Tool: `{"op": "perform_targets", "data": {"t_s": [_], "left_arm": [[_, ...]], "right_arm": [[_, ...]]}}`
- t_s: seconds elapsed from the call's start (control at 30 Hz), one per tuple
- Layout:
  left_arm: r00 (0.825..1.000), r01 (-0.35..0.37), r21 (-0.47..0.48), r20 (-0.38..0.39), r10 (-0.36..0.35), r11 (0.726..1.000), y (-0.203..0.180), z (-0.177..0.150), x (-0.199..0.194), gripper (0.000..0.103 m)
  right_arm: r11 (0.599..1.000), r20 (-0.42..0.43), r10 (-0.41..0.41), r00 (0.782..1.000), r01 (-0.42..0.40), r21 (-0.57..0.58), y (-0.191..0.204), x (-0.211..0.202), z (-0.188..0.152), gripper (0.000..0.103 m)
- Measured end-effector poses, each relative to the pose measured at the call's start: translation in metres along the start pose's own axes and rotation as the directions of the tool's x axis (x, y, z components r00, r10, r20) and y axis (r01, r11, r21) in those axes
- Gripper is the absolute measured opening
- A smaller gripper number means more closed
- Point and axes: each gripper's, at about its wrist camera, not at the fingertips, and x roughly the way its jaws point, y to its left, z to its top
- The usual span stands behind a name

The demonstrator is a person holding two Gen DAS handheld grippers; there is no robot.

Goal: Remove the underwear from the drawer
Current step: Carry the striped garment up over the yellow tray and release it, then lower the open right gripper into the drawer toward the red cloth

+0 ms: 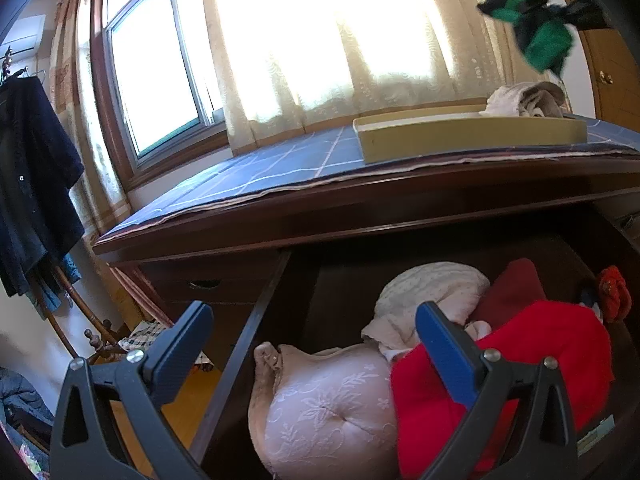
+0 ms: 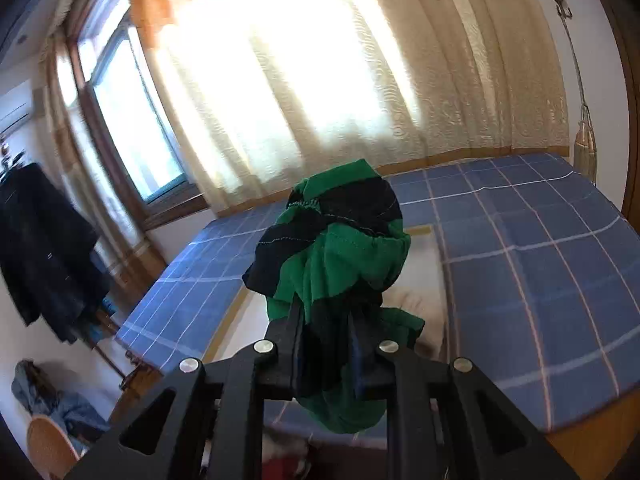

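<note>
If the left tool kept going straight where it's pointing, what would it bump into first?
Probably the clothes in the open drawer: the left tool points down toward the pale lace bra and white underwear. Depth is hard to judge.

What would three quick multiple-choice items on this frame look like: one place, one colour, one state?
1. Where is the shallow tray?
A. on the blue checked cloth atop the dresser
B. inside the drawer
C. on the floor

2. What colours is the garment in the right tongs?
A. red and white
B. green and black
C. pink

3. How do the left tongs stand?
A. shut on the pink bra
B. shut on the red cloth
C. open, holding nothing

Key: 1 A, the tray rests on the cloth above the open drawer. 2 B, green and black fabric bunches between the shut jaws. 3 C, the fingers stand apart over the drawer.
</note>
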Motion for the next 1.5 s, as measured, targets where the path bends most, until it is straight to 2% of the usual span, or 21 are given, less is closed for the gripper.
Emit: {"op": "perform_targets", "data": {"t_s": [0.13,0.33,0.63,0.83,0.93,1.07,1.13,1.2,1.27,1.33,1.5], "left_arm": [[1.0,0.006,0.007,0.003,-0.006,1.0,-0.001,0.0,0.0,0.103],[1.0,0.011,-0.004,-0.018,-0.011,1.0,0.0,0.002,0.003,0.103],[0.999,0.006,-0.004,-0.043,-0.006,1.0,-0.002,0.004,0.01,0.103],[0.999,-0.006,-0.004,-0.045,0.006,1.0,-0.004,0.005,0.012,0.103],[0.999,-0.01,-0.003,-0.044,0.01,1.0,-0.005,0.005,0.011,0.103],[0.999,-0.011,0.002,-0.031,0.012,1.0,-0.005,0.002,0.008,0.103],[1.0,-0.01,0.007,-0.028,0.01,1.0,-0.006,0.001,0.007,0.103],[1.0,-0.011,0.007,-0.028,0.011,1.0,-0.006,0.001,0.007,0.103],[1.0,-0.014,0.003,-0.026,0.014,1.0,-0.006,0.0,0.006,0.103],[1.0,-0.019,0.0,-0.022,0.019,1.0,-0.006,0.0,0.005,0.103],[0.999,-0.025,0.002,-0.021,0.025,1.0,-0.006,0.0,0.005,0.103]], "right_arm": [[0.995,-0.03,-0.1,0.995,0.1,-0.006,-0.016,0.039,0.021,0.02],[0.985,-0.113,-0.167,0.98,0.17,0.022,-0.04,0.103,0.042,0.02],[0.967,-0.223,-0.239,0.945,0.252,0.028,-0.071,0.175,0.038,0.02],[0.959,-0.278,-0.276,0.92,0.284,-0.009,-0.075,0.203,0.024,0.02],[0.959,-0.285,-0.271,0.92,0.283,0.004,-0.076,0.202,0.023,0.021],[0.968,-0.277,-0.234,0.932,0.25,0.026,-0.076,0.193,0.021,0.027],[0.975,-0.237,-0.2,0.951,0.218,0.051,-0.073,0.177,0.02,0.03],[0.984,-0.16,-0.152,0.975,0.166,0.072,-0.069,0.153,0.021,0.043],[0.989,-0.072,-0.105,0.992,0.112,0.101,-0.066,0.125,0.02,0.066],[0.991,0.004,-0.066,0.998,0.065,0.118,-0.061,0.096,0.014,0.067],[0.995,-0.001,-0.029,1.0,0.029,0.1,-0.047,0.054,-0.01,0.067]]}}
